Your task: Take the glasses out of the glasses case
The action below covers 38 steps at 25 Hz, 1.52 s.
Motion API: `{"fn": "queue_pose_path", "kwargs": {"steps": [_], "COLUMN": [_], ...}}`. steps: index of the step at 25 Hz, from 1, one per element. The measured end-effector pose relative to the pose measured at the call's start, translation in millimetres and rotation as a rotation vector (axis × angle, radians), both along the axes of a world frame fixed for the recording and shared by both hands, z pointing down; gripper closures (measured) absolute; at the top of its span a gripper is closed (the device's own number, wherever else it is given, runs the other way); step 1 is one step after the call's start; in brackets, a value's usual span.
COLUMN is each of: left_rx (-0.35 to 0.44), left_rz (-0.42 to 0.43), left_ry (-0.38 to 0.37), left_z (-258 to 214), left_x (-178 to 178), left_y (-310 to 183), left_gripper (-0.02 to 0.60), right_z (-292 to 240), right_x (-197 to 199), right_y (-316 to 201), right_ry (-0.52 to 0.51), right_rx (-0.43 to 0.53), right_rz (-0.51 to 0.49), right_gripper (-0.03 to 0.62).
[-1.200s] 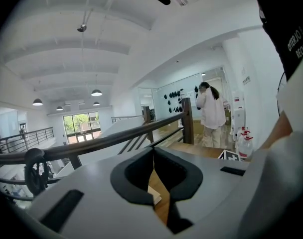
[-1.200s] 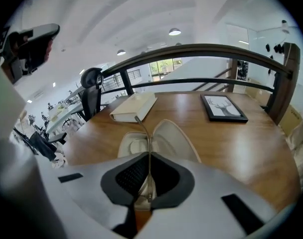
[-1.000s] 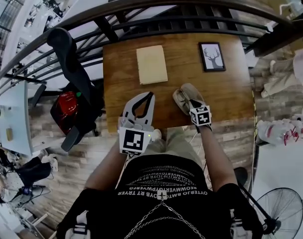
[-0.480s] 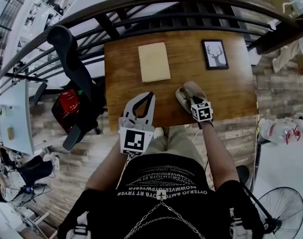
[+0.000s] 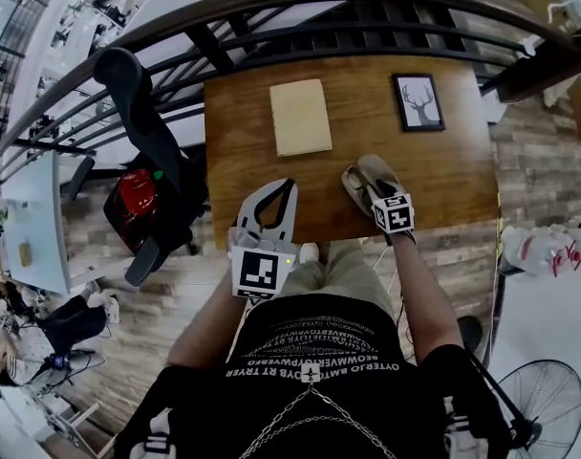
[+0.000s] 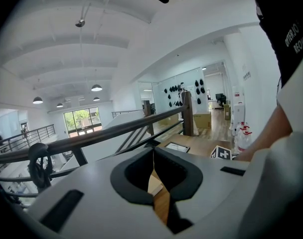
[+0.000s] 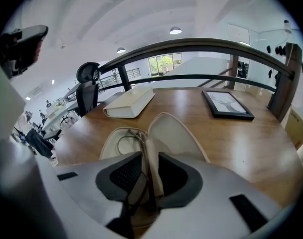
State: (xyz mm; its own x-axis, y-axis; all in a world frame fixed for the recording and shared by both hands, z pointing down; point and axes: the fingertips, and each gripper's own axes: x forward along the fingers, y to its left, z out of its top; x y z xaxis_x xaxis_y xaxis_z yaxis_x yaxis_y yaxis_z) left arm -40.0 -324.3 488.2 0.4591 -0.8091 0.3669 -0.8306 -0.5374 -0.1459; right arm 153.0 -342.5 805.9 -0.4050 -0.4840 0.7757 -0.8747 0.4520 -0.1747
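Observation:
A beige glasses case lies open near the front edge of the wooden table, its lid tipped up. Thin metal-framed glasses sit folded in it. My right gripper is down in the case and shut on the glasses frame, with a lens showing between the dark pads. In the head view the case lies just beyond the right gripper. My left gripper hovers over the table's front edge left of the case, shut and holding nothing; in its own view its tips meet over the wood.
A closed cream book lies at the table's middle back and a framed deer picture at the back right. A dark railing runs behind the table. An office chair stands left of it. The person's legs sit below the front edge.
Almost nothing differs: the head camera has drifted a little, so the table sits slightly further right in view. Both grippers hold their places.

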Motion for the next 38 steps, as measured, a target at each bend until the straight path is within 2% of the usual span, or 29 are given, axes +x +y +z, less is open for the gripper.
{"fn": "queue_pose_path", "kwargs": {"steps": [2, 5, 11, 16, 25, 38], "left_rx": [-0.014, -0.024, -0.018, -0.011, 0.032, 0.065], "left_rz": [-0.008, -0.01, 0.007, 0.011, 0.02, 0.047], "left_ry": [-0.006, -0.009, -0.009, -0.009, 0.018, 0.046], "left_z": [3, 5, 4, -2, -21, -40], "left_x": [-3, -2, 10, 11, 21, 25], "left_y": [-1, -2, -8, -10, -19, -18], "left_gripper": [0.552, 0.554, 0.552, 0.554, 0.554, 0.554], "right_z": [7, 16, 19, 10, -48, -163], "right_x": [-6, -9, -7, -7, 2, -2], "right_y": [2, 5, 1, 7, 2, 6], "right_ry": [0.041, 0.098, 0.106, 0.069, 0.01, -0.108], "right_rx": [-0.01, -0.033, -0.055, -0.076, 0.042, 0.257], "right_rz": [-0.042, -0.075, -0.089, -0.077, -0.026, 0.034], "right_gripper": [0.484, 0.529, 0.557, 0.566, 0.565, 0.565]}}
